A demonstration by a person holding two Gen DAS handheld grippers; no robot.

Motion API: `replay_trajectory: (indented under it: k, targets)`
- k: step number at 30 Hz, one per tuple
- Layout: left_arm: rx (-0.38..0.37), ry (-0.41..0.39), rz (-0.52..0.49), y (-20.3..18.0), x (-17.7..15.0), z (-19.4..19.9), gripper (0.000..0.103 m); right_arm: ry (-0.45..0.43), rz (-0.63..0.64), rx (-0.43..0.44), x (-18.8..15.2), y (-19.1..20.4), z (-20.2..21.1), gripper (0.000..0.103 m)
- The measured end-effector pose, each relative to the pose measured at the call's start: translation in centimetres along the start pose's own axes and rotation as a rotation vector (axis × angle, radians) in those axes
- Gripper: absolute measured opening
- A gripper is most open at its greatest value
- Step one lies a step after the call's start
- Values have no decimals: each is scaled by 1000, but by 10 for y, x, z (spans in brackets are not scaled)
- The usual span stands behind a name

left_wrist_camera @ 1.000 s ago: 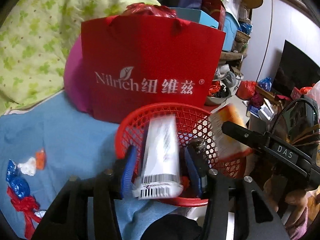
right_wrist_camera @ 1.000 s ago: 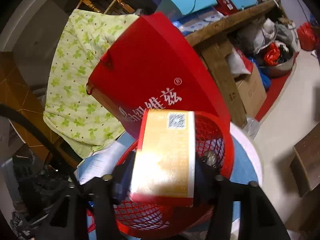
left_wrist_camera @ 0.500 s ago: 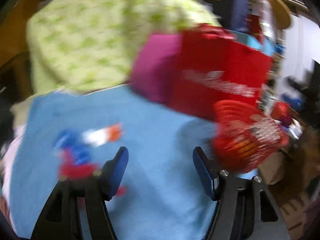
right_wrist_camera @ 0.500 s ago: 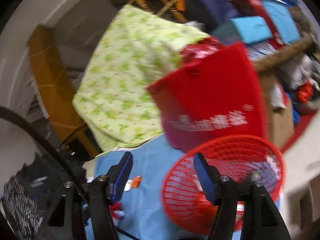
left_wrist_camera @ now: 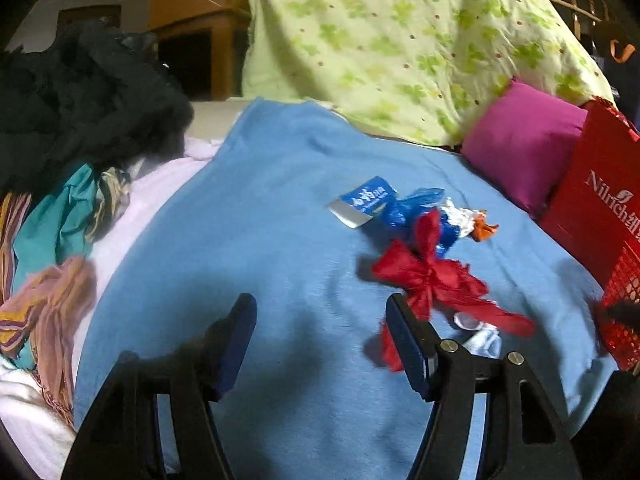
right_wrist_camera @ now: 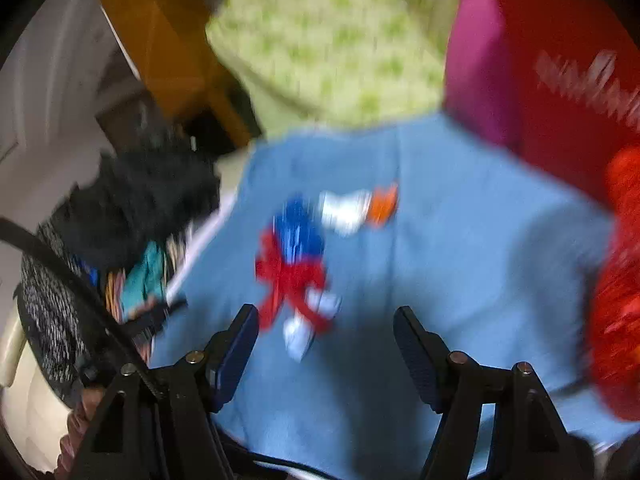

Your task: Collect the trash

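Both grippers swing over the blue blanket (left_wrist_camera: 280, 240) toward a small cluster of litter lying well apart from the red mesh basket (left_wrist_camera: 624, 304) at the blanket's right edge, where the collected trash belongs. The heap comprises a red ribbon bow (left_wrist_camera: 432, 280), a crumpled blue wrapper (left_wrist_camera: 404, 208), a flat blue sachet (left_wrist_camera: 364, 200), a white-and-orange scrap (left_wrist_camera: 472, 220) and a pale scrap (left_wrist_camera: 480, 336) under the bow's tail. The left gripper (left_wrist_camera: 320, 340) has just been opening; its fingers (left_wrist_camera: 236, 344) stand moderately wide with nothing between them, the right-hand pad just beside the bow's trailing end. The right gripper (right_wrist_camera: 324, 348), caught in motion blur, has just been closing a little yet remains apart and empty, the bow (right_wrist_camera: 288, 276) just ahead of its left pad. The step in hand appears to be reaching for the next pieces. Doing it well likely means slowing, centring one item between the pads, pressing lightly into the soft blanket without pinching the fabric, and taking the bow by its knot, so its loose tails do not drag neighbouring wrappers along.
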State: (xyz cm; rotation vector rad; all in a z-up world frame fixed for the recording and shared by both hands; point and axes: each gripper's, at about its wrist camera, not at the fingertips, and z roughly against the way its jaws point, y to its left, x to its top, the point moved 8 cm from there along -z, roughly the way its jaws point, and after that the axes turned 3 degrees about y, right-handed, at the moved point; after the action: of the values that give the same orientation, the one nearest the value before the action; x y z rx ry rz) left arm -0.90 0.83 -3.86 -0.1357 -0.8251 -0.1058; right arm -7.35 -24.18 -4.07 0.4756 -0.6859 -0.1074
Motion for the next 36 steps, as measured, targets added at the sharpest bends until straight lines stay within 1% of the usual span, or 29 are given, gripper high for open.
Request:
replay_trajectory:
  k: [2, 4, 7, 8, 11, 13, 14, 15, 17, 20, 22, 24, 26, 29, 31, 33, 36]
  targets:
    - [-1, -8, -1, -3, 0, -6, 68, 94, 7, 14, -13, 8, -35, 55]
    - [-10, -4, -1, -4, 0, -13, 68, 145, 11, 18, -21, 13, -60, 51]
    - [-18, -10, -11, -5, 1, -17, 68, 201, -26, 24, -20, 21, -98, 51]
    - [-19, -9, -12, -5, 2, -19, 68, 216, -43, 9, -18, 21, -109, 51]
    - [-25, -3, 1, -3, 5, -26, 68, 234, -77, -72, -8, 13, -134, 51]
    - [-20, 2, 2, 0, 10, -33, 68, 219, -58, -97, -3, 11, -144, 50]
    - [-12, 6, -2, 2, 13, -39, 68, 210, -24, -125, -1, 11, -145, 41]
    - [-8, 10, -7, 3, 15, -44, 68, 212, 8, -146, 0, 11, -145, 35]
    - [-7, 29, -16, 4, 22, -58, 68, 216, 51, -140, 0, 10, -143, 27]
    - [-11, 53, -23, 3, 34, -81, 68, 202, 112, -201, 2, -9, -123, 26]
    - [-18, 62, -27, 0, 44, -96, 68, 187, 105, -215, 8, -26, -106, 26]
    - [-24, 72, -30, -4, 51, -106, 68, 157, 64, -239, 16, -50, -87, 26]
    - [-21, 73, -46, -14, 57, -115, 68, 124, -21, -245, 25, -79, -72, 26]
    - [-32, 54, -84, -35, 64, -118, 68, 43, -159, -258, 35, -117, -57, 27]
    - [-32, 52, -117, -48, 67, -119, 68, 41, -254, -253, 34, -136, -50, 29]
    - [-49, 52, -122, -55, 69, -119, 68, 52, -289, -213, 37, -140, -49, 29]
    - [-98, 67, -101, -61, 70, -116, 68, 5, -285, -158, 44, -137, -37, 30]
